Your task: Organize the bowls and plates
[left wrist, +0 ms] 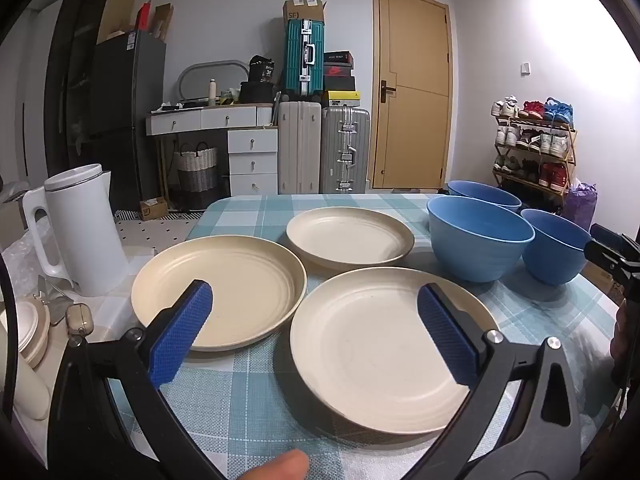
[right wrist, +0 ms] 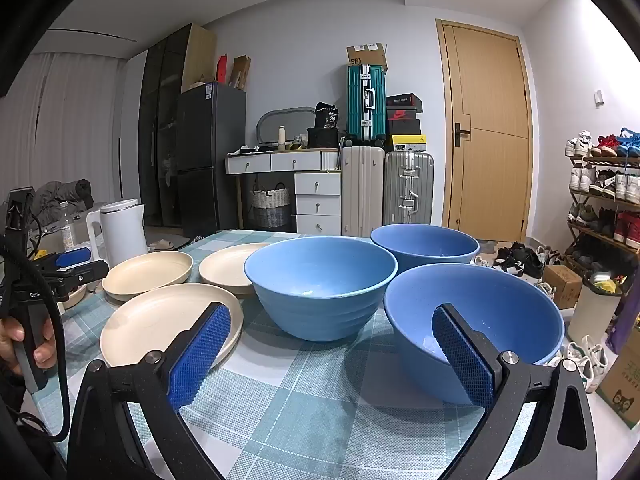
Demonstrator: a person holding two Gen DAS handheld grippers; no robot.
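Three cream plates lie apart on the checked tablecloth [left wrist: 248, 408]: a near plate [left wrist: 384, 352], a left plate [left wrist: 224, 284] and a far plate [left wrist: 350, 236]. To their right stand three blue bowls: a middle bowl [left wrist: 478, 236], a right bowl [left wrist: 554, 248] and a far bowl [left wrist: 482, 194]. My left gripper [left wrist: 316, 304] hangs open above the near and left plates, holding nothing. In the right wrist view my right gripper [right wrist: 332, 328] is open in front of the middle bowl [right wrist: 320, 284] and the nearest bowl [right wrist: 500, 312], touching neither. The near plate [right wrist: 160, 320] lies at its left.
A white kettle [left wrist: 80, 232] stands at the table's left edge beside small lidded containers [left wrist: 28, 332]. A hand [right wrist: 24, 340] holds the left gripper's handle. A shoe rack [left wrist: 536, 144], boxes and shoes sit on the floor past the table's right edge.
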